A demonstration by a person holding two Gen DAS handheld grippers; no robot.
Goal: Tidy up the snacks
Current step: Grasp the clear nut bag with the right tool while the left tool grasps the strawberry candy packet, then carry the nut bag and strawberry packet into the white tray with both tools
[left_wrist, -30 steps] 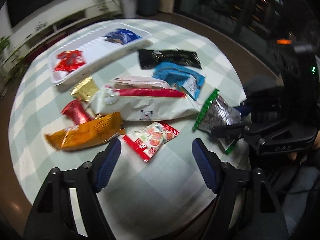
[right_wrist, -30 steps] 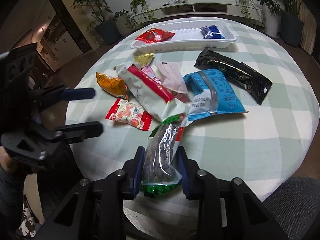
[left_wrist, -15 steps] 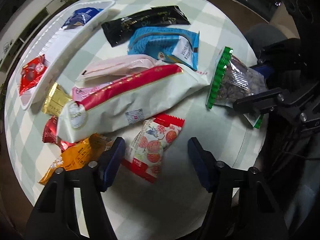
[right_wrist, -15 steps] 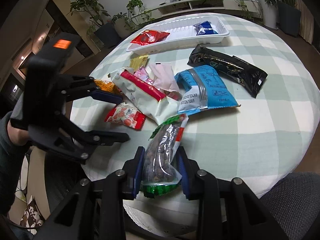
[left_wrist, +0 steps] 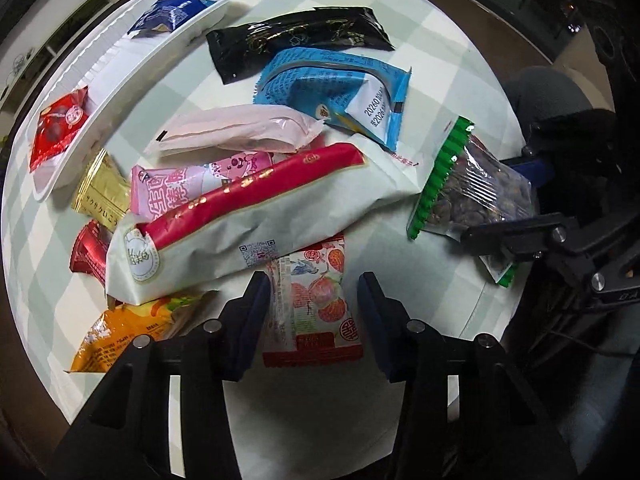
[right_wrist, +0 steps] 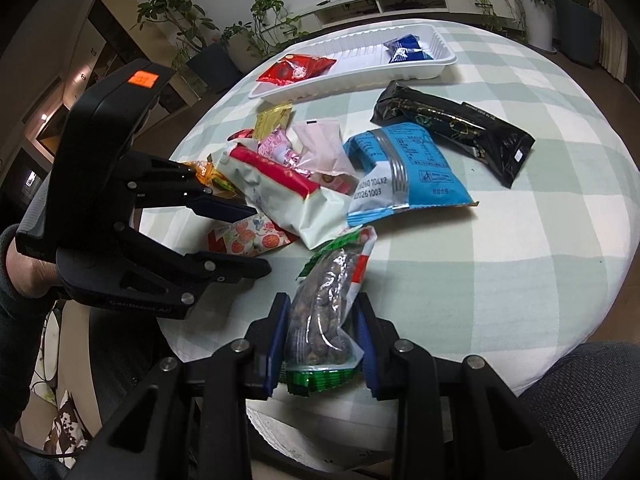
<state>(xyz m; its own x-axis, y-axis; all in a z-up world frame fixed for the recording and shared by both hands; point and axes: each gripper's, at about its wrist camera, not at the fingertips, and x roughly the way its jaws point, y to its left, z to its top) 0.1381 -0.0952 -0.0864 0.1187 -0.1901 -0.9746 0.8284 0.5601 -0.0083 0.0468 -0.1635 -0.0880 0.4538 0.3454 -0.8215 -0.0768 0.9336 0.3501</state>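
My left gripper [left_wrist: 314, 300] is open, its jaws on either side of a small strawberry-print packet [left_wrist: 314, 312] lying on the checked table; the packet also shows in the right wrist view [right_wrist: 250, 238], with the left gripper [right_wrist: 256, 240] around it. My right gripper [right_wrist: 320, 330] is shut on a clear green-topped bag of nuts [right_wrist: 326, 320], seen in the left wrist view [left_wrist: 468, 192] at the table's right edge. A white tray [right_wrist: 436, 66] at the far side holds a red packet [right_wrist: 294, 70] and a blue packet [right_wrist: 404, 50].
A pile of snacks lies mid-table: a long white-and-red bag [left_wrist: 248, 224], pink packs [left_wrist: 240, 128], a blue bag [left_wrist: 340, 88], a black bar [left_wrist: 296, 40], gold [left_wrist: 100, 192], red [left_wrist: 90, 248] and orange [left_wrist: 128, 328] packets. The table edge is close below both grippers.
My left gripper has moved forward and down until its jaws straddle the strawberry-print packet. My right gripper has stayed shut on the nut bag in nearly the same place.
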